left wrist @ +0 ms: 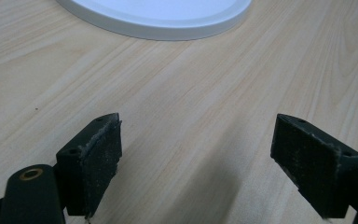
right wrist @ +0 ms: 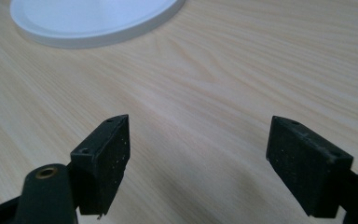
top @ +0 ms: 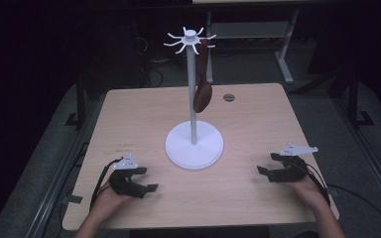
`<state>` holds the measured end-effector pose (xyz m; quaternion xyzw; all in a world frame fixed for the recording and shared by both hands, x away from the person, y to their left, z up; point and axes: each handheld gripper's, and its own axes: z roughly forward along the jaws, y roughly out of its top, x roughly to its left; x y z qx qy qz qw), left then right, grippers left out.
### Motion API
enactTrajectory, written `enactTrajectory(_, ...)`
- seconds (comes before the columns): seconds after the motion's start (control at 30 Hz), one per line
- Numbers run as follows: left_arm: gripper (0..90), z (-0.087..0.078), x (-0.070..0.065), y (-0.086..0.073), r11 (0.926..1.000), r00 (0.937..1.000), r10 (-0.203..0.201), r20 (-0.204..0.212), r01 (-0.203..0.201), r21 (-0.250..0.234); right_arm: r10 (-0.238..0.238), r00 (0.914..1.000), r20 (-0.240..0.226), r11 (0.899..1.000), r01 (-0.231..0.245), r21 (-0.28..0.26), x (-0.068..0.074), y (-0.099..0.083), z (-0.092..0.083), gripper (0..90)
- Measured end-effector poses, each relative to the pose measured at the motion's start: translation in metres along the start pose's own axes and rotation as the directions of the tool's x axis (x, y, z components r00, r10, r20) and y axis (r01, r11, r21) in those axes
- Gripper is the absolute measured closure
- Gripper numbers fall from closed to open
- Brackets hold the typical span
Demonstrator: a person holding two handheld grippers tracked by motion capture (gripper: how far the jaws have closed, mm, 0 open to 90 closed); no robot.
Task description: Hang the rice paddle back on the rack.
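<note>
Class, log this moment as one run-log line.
left gripper: open, empty | right gripper: open, empty | wooden spoon: hanging on white stand

- White rack (top: 193, 89): round flat base (top: 194, 145) on the table, at mid-width; slim upright pole rising from the base centre; crown of short curved hooks (top: 189, 40) fanning out at the pole top; base rim also seen at the upper edge of the left gripper view (left wrist: 168, 28) and the right gripper view (right wrist: 88, 32).
- Brown wooden spoon (top: 203, 79): hung from a hook on the right side of the rack; handle up, bowl down; hanging close beside the pole, slightly tilted; bowl well above the base, clear of it; dark reddish-brown, smooth oval bowl.
</note>
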<state>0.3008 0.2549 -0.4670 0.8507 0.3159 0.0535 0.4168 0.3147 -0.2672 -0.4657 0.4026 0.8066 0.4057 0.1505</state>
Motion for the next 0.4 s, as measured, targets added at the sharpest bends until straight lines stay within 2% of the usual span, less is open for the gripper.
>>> enactTrajectory(0.2,15.6,-0.0004,0.0005,-0.0005,1.0,1.0,-0.004,-0.005,0.004,0.001,-0.003,1.0,-0.003,1.0,0.003,0.026,-0.0021,-0.0039,0.0041,20.9)
enactTrajectory(0.4,15.6,-0.0003,0.0005,-0.0004,1.0,1.0,-0.003,-0.007,0.003,0.002,-0.005,1.0,-0.006,1.0,0.005,0.018,-0.0022,-0.0039,0.0035,20.9)
